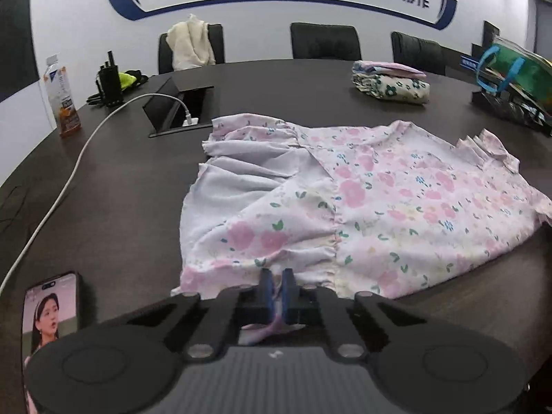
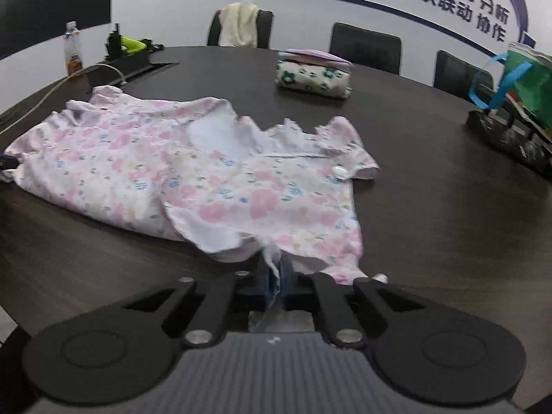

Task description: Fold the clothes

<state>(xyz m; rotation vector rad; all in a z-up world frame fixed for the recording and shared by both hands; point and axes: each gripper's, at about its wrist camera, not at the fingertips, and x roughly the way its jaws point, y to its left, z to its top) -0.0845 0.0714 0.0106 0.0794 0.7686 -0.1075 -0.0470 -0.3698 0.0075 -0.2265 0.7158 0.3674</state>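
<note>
The floral dress (image 1: pixel 362 200) lies spread on the dark table (image 1: pixel 114 186), partly folded so that a pale inner panel shows on one side. The left hand-held gripper (image 1: pixel 277 288) has its blue pads pressed together on the near hem of the dress, with a twist of cloth trailing back between them. The right hand-held gripper (image 2: pixel 276 284) is likewise closed on the dress's near edge, fabric bunched in its pinch. Beyond the dress sits a stack of folded clothes (image 1: pixel 390 82). Left of the dress runs a white cable (image 1: pixel 69 179); a phone (image 1: pixel 48 314) with a lit screen lies near the dress's left corner, and a drink carton (image 1: pixel 62 100) stands farther back
</note>
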